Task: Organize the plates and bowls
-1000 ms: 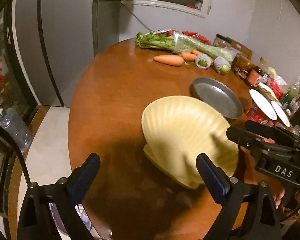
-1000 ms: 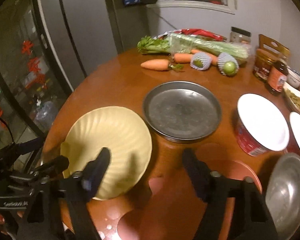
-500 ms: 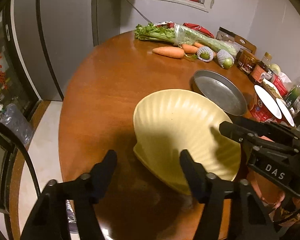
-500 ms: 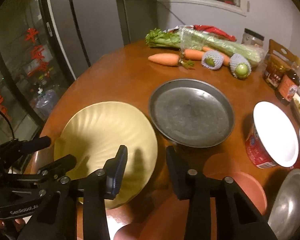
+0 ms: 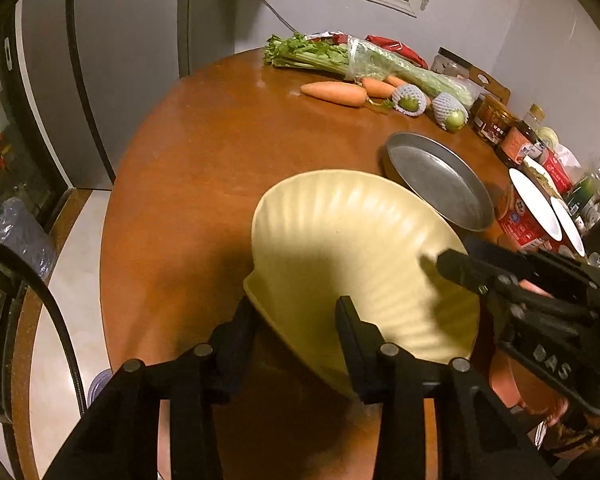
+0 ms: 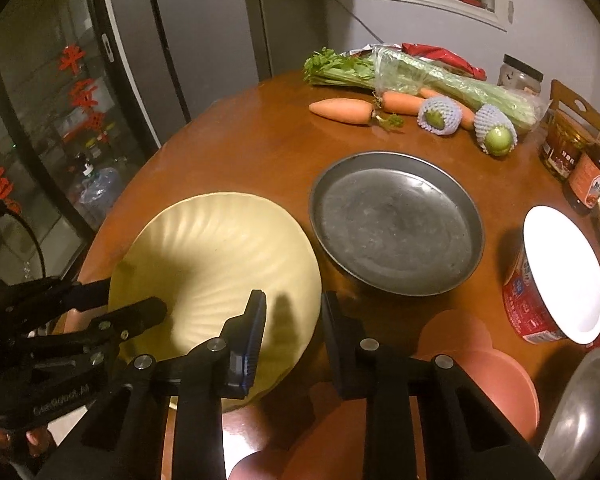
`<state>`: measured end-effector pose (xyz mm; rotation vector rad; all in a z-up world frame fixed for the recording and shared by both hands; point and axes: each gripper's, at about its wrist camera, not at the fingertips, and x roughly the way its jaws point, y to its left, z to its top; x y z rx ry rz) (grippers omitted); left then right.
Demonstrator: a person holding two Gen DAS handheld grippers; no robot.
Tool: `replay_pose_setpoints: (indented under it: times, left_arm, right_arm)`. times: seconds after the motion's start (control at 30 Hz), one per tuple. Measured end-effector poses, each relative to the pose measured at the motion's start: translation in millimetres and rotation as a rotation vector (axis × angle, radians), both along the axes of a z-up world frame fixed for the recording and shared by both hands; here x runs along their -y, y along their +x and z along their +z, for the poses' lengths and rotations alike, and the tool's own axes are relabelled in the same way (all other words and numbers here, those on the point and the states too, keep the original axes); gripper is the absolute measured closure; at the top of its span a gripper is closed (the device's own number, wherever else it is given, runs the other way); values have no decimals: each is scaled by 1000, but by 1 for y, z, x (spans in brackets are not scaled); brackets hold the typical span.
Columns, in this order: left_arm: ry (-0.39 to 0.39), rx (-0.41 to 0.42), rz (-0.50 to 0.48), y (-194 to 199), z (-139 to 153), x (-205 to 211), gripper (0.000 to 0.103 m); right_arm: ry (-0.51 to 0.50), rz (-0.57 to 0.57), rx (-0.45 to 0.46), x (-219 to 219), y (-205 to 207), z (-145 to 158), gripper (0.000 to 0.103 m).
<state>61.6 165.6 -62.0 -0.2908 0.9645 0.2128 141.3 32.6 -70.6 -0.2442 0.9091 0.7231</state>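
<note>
A pale yellow shell-shaped plate (image 5: 360, 248) sits at the near side of the round wooden table (image 5: 204, 152); it also shows in the right wrist view (image 6: 220, 264). My left gripper (image 5: 296, 320) has closed its jaws over the plate's near left rim. My right gripper (image 6: 292, 316) has closed its jaws over the plate's right rim. A round metal plate (image 6: 396, 220) lies just right of it, also in the left wrist view (image 5: 440, 180). The left gripper's body (image 6: 60, 332) shows at lower left in the right wrist view.
Celery (image 6: 380, 68), carrots (image 6: 344, 110) and netted fruit (image 6: 440, 116) lie at the far edge. Jars and bottles (image 6: 580, 160), white-lidded tubs (image 6: 552, 280), a pink bowl (image 6: 496, 380) and a steel bowl (image 6: 584, 412) crowd the right. A fridge (image 6: 180, 40) stands behind.
Both grippers moved in onto the yellow plate and their jaws narrowed from wide open to closed over opposite rims.
</note>
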Motion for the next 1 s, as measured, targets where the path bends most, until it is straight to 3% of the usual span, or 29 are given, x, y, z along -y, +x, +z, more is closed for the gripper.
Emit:
replay_pose_setpoints:
  times: [0.63,1.0]
  left_arm:
    - [71,-22,1,33,-1,-28,62]
    - [89,3,-44,42,0,-18,61]
  right_arm:
    - [41,47,-65,-16,-49,2,72]
    - [82,71,-47,-16,-66,10,72]
